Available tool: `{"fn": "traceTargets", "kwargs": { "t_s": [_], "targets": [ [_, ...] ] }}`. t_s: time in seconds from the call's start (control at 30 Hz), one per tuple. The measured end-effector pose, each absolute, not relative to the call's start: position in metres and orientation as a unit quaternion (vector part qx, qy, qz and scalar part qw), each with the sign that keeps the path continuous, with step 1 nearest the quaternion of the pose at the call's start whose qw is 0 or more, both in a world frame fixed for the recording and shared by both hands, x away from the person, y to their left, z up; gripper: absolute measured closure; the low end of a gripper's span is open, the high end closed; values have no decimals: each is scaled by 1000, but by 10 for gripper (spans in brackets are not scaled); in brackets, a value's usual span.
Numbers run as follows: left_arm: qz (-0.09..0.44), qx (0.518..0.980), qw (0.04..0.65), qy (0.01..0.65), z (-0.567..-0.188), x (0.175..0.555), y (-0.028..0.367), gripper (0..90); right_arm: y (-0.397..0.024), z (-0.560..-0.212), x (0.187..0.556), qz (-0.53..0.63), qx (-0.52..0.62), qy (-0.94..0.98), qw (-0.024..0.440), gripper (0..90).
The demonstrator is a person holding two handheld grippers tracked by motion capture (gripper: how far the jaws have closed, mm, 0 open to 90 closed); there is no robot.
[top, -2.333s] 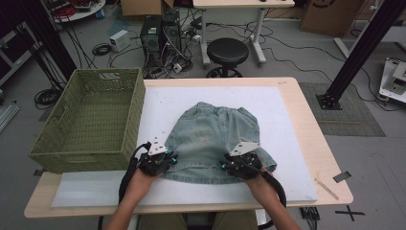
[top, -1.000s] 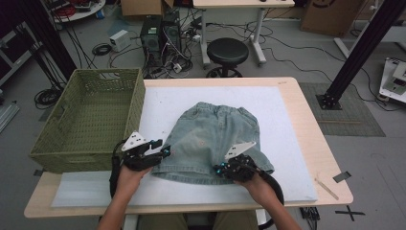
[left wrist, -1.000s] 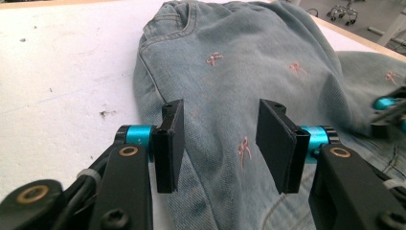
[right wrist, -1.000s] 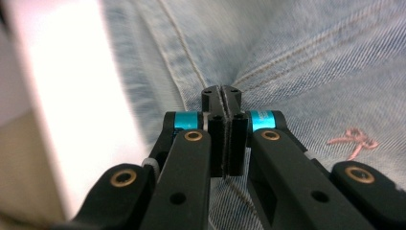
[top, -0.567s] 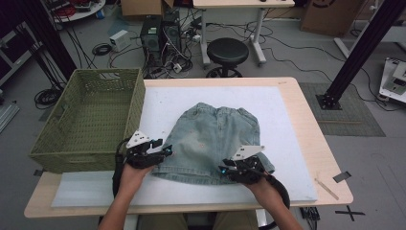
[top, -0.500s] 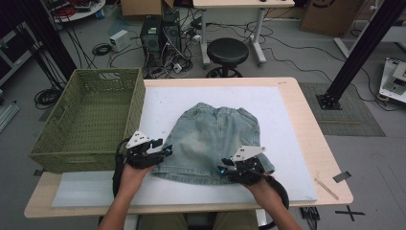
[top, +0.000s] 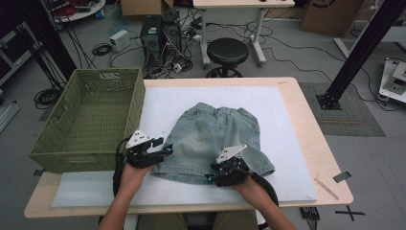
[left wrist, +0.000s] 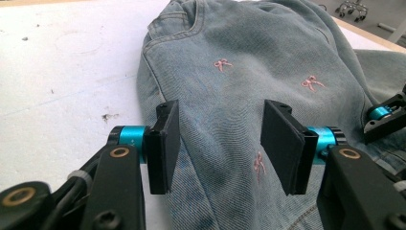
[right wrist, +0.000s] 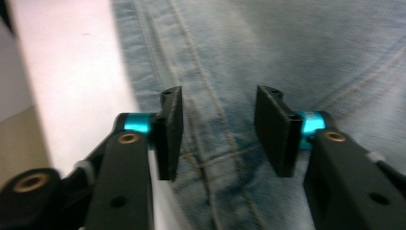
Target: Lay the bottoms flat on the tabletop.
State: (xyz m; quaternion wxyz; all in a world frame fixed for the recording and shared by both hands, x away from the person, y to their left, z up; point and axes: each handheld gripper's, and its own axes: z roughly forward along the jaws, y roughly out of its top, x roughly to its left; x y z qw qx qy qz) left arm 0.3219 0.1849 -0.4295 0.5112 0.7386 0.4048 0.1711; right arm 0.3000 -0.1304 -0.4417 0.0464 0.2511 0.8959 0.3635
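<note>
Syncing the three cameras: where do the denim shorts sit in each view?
High view: denim shorts lie flat mid-table on the white mat, right of the green basket.
Left gripper view: they cover the centre and right, behind the open fingers.
Right gripper view: their seamed hem runs between the open fingers, blurred.
Shared landmark: the white mat bordering the shorts' edge.

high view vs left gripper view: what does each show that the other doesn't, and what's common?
High view alone: the green wicker basket at the table's left, the whole table, both of the person's forearms, and the floor clutter behind with the black stool.

Left gripper view alone: the small pink bows stitched on the denim, and the left gripper jaws standing apart just above the cloth, nothing pinched.

Both: the denim shorts spread flat on the white mat, and the right gripper at the hem.
</note>
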Motion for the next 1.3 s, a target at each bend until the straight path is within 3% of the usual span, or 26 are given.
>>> {"fn": "traceTargets", "kwargs": {
  "t_s": [0.07,0.17,0.3,0.37,0.67,0.8,0.9,0.97,1.1,1.23,1.3],
  "targets": [
    [172,738,511,406,-430,322,185,484,-128,-442,298,361,244,898,57,573],
    [172,737,512,406,-430,323,185,484,-127,-441,295,344,224,906,98,731],
    [172,736,513,407,-430,323,185,484,-127,-440,294,346,217,907,103,882],
    [173,736,513,407,-430,323,185,484,-127,-438,293,355,209,908,79,900],
    [171,738,509,409,-431,324,183,484,-116,-433,273,367,129,920,37,900],
    [173,740,501,415,-432,326,182,481,-115,-438,272,344,125,930,43,892],
    [172,744,487,425,-435,328,182,454,-126,-435,276,375,149,915,25,713],
    [170,748,474,432,-437,330,181,428,-139,-429,280,409,177,895,20,660],
    [169,756,452,442,-441,332,179,404,-178,-413,292,455,259,850,64,608],
    [164,766,431,448,-445,333,178,409,-219,-406,300,423,354,818,163,600],
    [157,772,423,449,-448,334,177,449,-237,-409,304,390,394,810,191,600]
  ]
}}
